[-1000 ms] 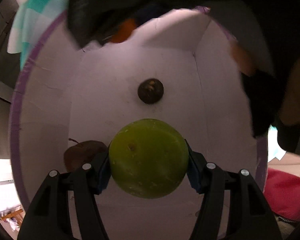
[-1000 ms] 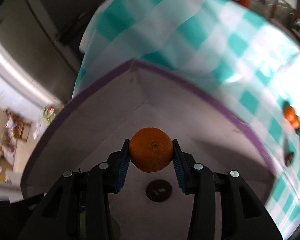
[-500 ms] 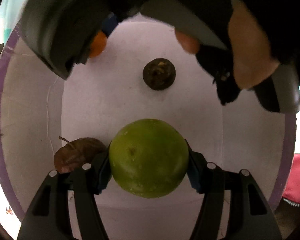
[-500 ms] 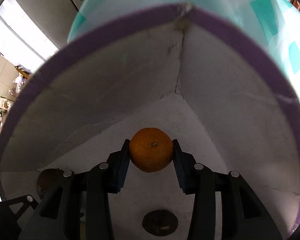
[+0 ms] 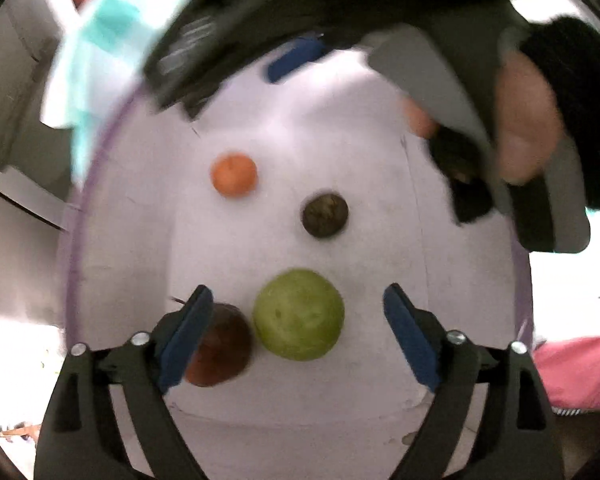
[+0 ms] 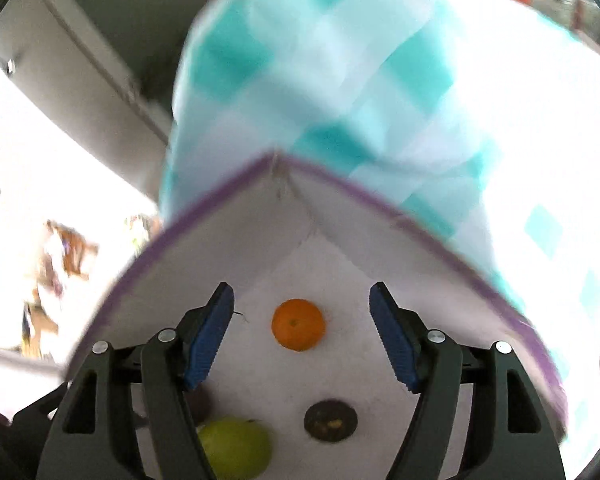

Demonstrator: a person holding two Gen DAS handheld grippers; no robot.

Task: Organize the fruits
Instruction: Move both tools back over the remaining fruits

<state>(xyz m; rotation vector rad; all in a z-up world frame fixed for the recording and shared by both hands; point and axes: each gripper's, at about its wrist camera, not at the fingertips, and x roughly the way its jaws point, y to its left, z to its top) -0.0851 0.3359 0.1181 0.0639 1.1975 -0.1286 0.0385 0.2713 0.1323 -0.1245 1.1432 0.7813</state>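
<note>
Both grippers hang spread and empty above the white box [image 5: 452, 264], the green fruit [image 5: 299, 314] lying dead ahead at twelve o'clock of the left gripper [image 5: 298, 332], the orange [image 6: 298, 324] likewise ahead of the right gripper [image 6: 302, 336].

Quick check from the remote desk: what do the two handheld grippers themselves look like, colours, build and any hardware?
Both match. The left gripper and right gripper have black plastic linkage arms with cut-out slots and round silver pivot screws. Each finger ends in a flat blue ribbed pad. From the left wrist view, the right unit's body looks black and grey, held by a bare hand in a dark sleeve. No cables show.
</note>
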